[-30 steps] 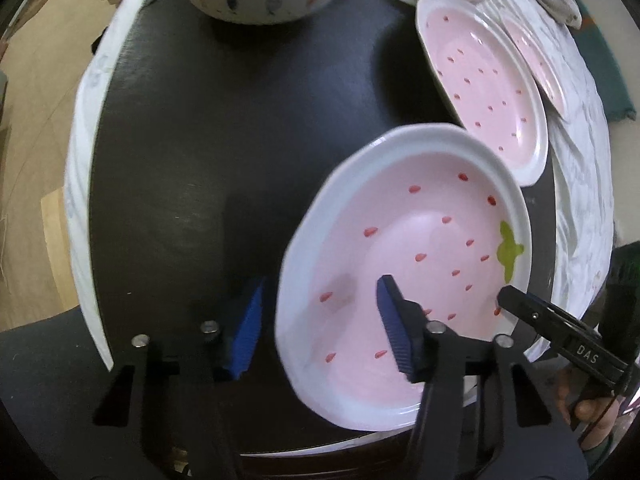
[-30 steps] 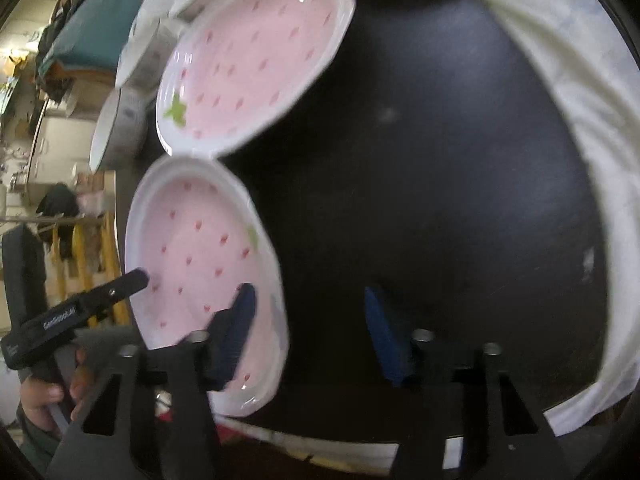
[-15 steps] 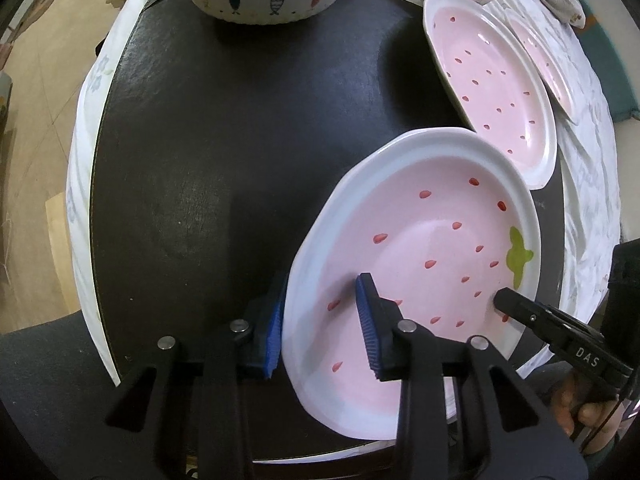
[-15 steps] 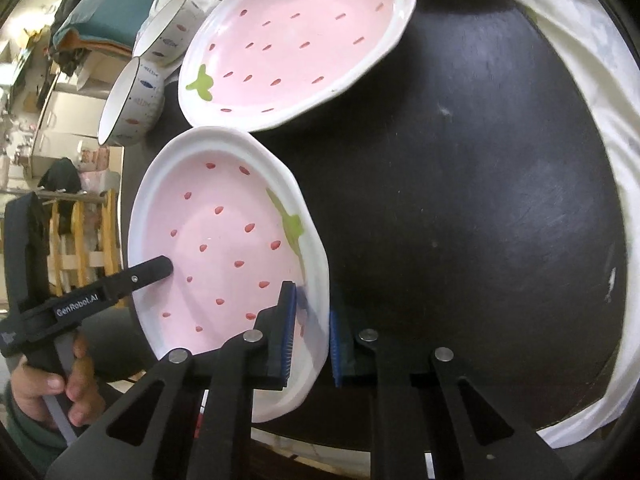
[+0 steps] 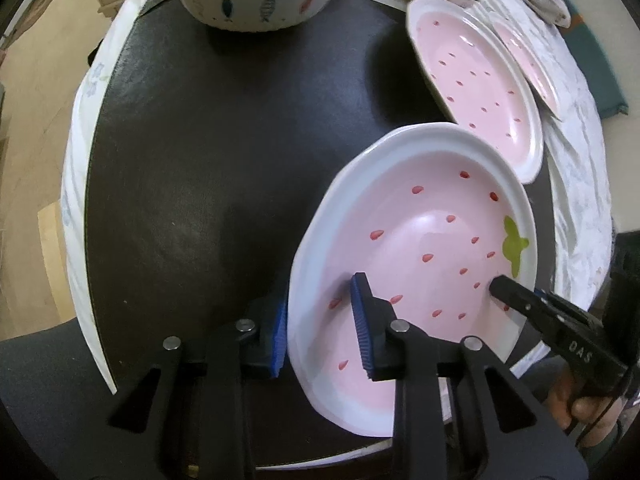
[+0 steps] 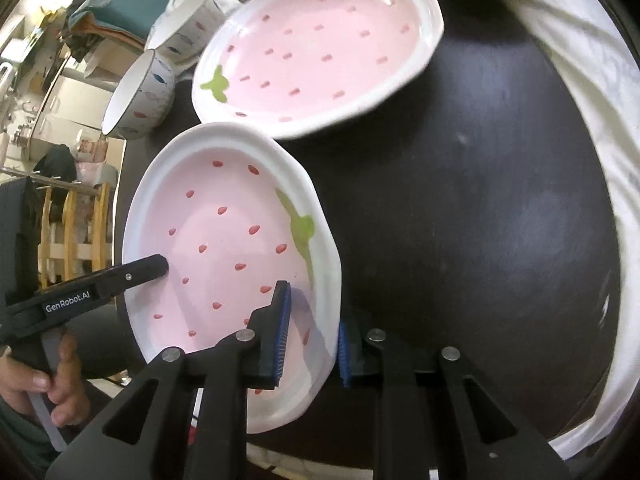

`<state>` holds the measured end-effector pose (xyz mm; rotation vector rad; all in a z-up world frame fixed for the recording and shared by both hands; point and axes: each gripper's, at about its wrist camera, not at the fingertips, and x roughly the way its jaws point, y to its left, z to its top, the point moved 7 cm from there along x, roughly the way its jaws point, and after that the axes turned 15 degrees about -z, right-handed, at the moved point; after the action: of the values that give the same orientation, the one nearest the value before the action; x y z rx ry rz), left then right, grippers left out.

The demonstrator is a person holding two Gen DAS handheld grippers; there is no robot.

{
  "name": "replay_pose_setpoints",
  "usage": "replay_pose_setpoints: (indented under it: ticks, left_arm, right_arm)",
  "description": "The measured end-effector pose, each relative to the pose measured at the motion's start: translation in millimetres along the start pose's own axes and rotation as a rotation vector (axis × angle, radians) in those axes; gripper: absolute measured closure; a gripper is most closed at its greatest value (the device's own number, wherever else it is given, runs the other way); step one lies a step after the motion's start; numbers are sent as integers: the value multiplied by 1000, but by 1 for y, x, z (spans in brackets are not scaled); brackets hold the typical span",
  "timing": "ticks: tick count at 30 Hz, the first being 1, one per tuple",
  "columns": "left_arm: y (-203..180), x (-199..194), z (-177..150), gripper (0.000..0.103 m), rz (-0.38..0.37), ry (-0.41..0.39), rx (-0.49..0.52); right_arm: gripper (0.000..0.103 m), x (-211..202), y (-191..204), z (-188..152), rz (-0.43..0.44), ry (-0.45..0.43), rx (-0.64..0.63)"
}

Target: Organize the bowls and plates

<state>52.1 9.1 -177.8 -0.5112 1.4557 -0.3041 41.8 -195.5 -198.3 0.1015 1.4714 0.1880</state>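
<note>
Fingers of our left gripper (image 5: 322, 334) and right gripper (image 6: 314, 338), just closing, pinch opposite rims of the pink strawberry-patterned ceramic plate (image 5: 420, 248), so we should lift evenly, keeping it level.

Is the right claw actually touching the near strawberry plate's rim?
Touching. The right wrist view shows the right claw with its blue pads on both sides of the strawberry plate rim, no gap visible.
</note>
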Motion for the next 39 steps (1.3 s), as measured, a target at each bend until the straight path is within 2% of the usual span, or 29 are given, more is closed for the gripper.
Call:
replay_pose_setpoints:
  ticks: [3,6,12,13,16,19,22,28,39]
  left_arm:
    - [-10,-12,-6,78,-15,-30,47]
    - [-11,-22,-3,78,-72,-54,31]
    - [-18,-51,0,78,-99,-128,37]
    - [-34,-42,-4,78,-102,-138,39]
    - [-44,-44,-4,78,-128,-156,33]
    - [-62,-43,6,78,-125,-178,69]
    - [-75,-48,16,78,-132,-181,101]
    - [-95,-45,41,78,-120,-182,142]
    - [-117,-37,94,78,-123,-177,176]
  right_arm:
    - [81,-3,-4,-2,-4,-1,11]
    - [81,-9,-6,-4,-2,-21,2]
    - [81,-24,-2,-4,22,-61,1]
    - [81,-27,-2,-4,24,-72,2]
    - [82,-40,-3,-2,47,-109,15]
    - [82,-54,-6,3,64,-163,27]
    - [85,-62,-14,8,90,-181,59]
    - [85,-77,-27,31,75,-240,103]
    - [85,-78,-49,80,78,-247,158]
